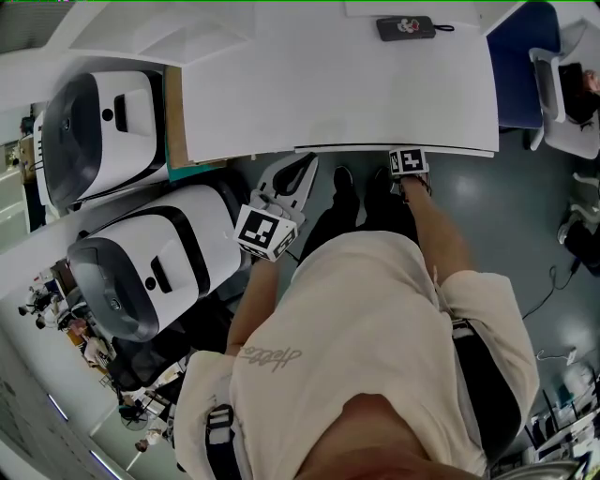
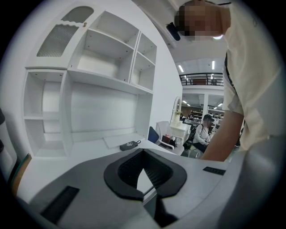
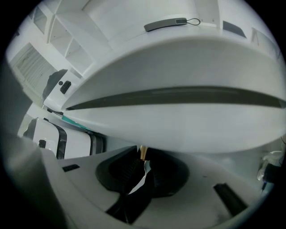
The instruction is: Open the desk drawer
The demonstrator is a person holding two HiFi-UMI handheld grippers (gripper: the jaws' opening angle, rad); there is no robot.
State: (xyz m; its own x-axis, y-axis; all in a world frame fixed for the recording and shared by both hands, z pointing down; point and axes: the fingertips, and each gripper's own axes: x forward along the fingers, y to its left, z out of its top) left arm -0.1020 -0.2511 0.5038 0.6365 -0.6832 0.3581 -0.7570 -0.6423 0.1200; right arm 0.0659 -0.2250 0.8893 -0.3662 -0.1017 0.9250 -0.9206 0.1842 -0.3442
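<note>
The white desk [image 1: 337,84] has a shallow drawer [image 1: 394,149] along its front edge. In the right gripper view the drawer front [image 3: 178,120] fills the frame under a dark gap, and a small brass knob [image 3: 143,152] hangs from its lower edge. My right gripper [image 3: 143,162] is shut on that knob; in the head view only its marker cube shows of the right gripper [image 1: 408,161], tucked under the desk edge. My left gripper [image 1: 296,176] hovers left of it below the desk front, jaws shut on nothing [image 2: 143,169].
A black fob with a cord [image 1: 405,27] lies at the back of the desk. Two white-and-black machines [image 1: 103,131] [image 1: 150,267] stand close on the left. A blue chair [image 1: 523,56] is at the right. White shelves [image 2: 89,80] rise behind the desk.
</note>
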